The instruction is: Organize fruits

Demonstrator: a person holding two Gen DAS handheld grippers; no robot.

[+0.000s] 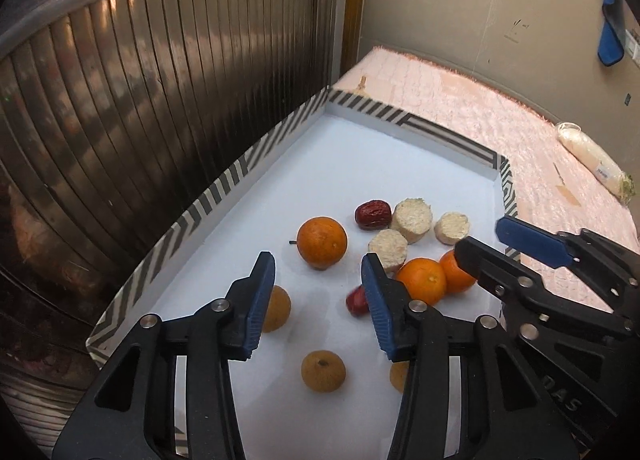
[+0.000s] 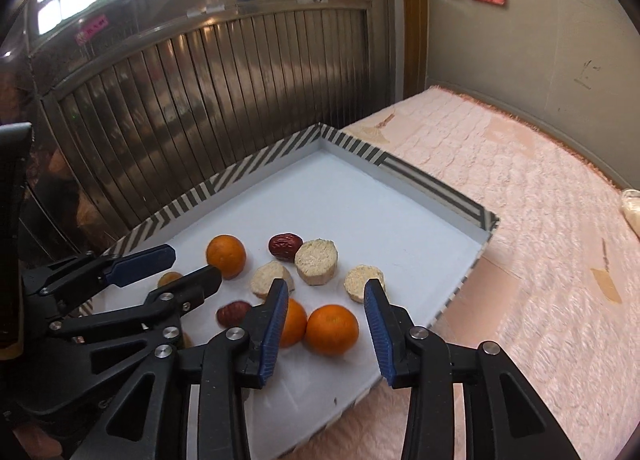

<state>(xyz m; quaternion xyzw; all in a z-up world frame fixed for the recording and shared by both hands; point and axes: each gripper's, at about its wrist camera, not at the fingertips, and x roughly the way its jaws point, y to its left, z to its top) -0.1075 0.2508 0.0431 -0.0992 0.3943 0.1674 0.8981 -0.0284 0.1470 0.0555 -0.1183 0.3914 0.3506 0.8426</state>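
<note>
Both grippers hang over my white tray point(image 2: 400, 220) with jaws apart and nothing in them: the left gripper point(image 1: 318, 280) at lower centre of its view, the right gripper point(image 2: 326, 306) at lower centre of its own. Between my right fingers sits an orange point(image 2: 332, 330), glossy and round, touching a second orange point(image 2: 294, 322) half hidden behind the left finger. A third orange point(image 1: 322, 242) lies apart, mid-frame in the left view, stem end toward the left. Three pale cut rounds point(image 2: 316, 262) stand just above, rough cut faces tilted upward. One wrinkled red date point(image 2: 285, 246) lies beside them, long axis roughly left-right; another date point(image 2: 234, 312) lies lower left. Three dull yellow fruits point(image 1: 323, 370) sit at the bottom of the left view. The tray's striped rim point(image 1: 224, 184) rests on a pink quilt point(image 2: 540, 240).
</note>
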